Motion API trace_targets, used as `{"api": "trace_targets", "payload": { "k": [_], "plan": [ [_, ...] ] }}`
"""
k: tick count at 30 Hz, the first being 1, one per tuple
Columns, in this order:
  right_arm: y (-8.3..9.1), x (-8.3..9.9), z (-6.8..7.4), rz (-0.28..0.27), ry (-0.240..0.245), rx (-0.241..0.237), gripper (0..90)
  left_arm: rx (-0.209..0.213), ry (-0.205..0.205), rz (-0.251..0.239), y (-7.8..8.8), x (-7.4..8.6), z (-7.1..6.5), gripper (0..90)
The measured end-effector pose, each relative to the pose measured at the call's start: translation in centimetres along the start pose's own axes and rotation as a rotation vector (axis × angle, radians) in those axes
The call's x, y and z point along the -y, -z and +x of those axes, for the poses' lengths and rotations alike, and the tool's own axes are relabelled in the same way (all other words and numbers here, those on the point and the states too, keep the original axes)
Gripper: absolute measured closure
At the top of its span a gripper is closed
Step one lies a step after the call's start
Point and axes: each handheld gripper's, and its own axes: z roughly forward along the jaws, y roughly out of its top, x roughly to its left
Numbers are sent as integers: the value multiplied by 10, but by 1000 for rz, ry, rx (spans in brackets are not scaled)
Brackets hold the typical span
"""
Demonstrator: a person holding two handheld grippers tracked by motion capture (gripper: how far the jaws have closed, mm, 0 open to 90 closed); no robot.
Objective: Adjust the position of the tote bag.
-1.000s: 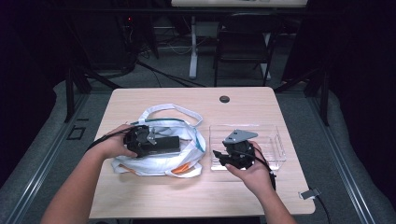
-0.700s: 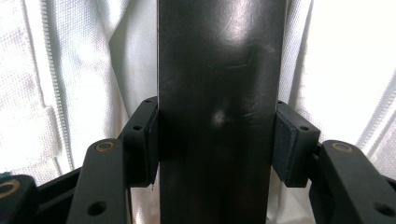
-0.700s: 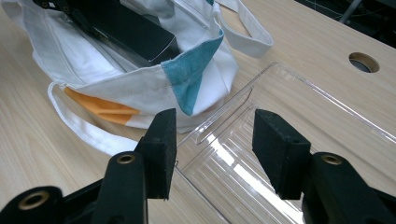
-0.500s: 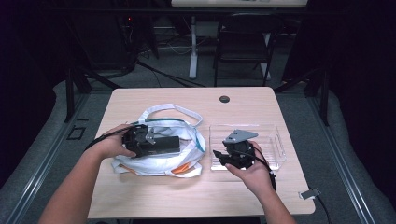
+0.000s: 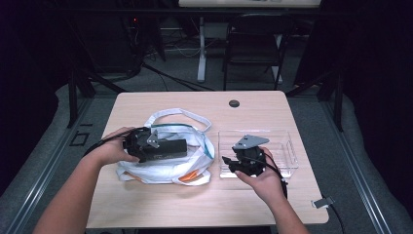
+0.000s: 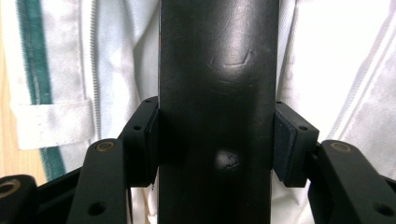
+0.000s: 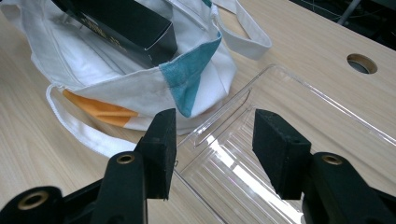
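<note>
Here, my left gripper [image 5: 182, 147] held a long black box [image 5: 170, 147], with a pad pressed flat on each side of it. In the left gripper view the box [image 6: 215, 93] ran up between the two pads, and it had small scratches and a shiny spot on its dark face. The box lay over the open mouth of a white cloth bag [image 5: 168, 165] on the wooden table [image 5: 253, 109]. The bag had a teal stripe, an orange patch and white handles. In the right gripper view I saw one end of the box [image 7: 121, 25] in the bag [image 7: 112, 79]. There was small gold writing along its edge, but it was too tiny for me to read.

My right gripper [image 7: 212, 140] was open and held nothing. It hung just over the near edge of a clear plastic tray [image 7: 299, 130] beside the bag. The tray [image 5: 287, 151] touched the bag's side.
</note>
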Motion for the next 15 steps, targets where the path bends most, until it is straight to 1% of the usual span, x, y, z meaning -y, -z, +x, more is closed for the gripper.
{"api": "trace_targets", "payload": {
  "k": [2, 5, 9, 15],
  "plan": [
    [0, 0, 0, -3, -1, -1, 497, 3, 15, -8, 3, 0, -1, 438],
    [-1, -1, 0, 0, 3, -1, 495, -3, 15, -23, 7, 1, -1, 438],
    [-2, -2, 1, 3, 11, 1, 486, 3, 22, -35, 12, 1, -3, 438],
    [-5, -3, 1, -11, 48, 13, 462, -1, 16, -52, 21, 0, -5, 438]
  ]
}}
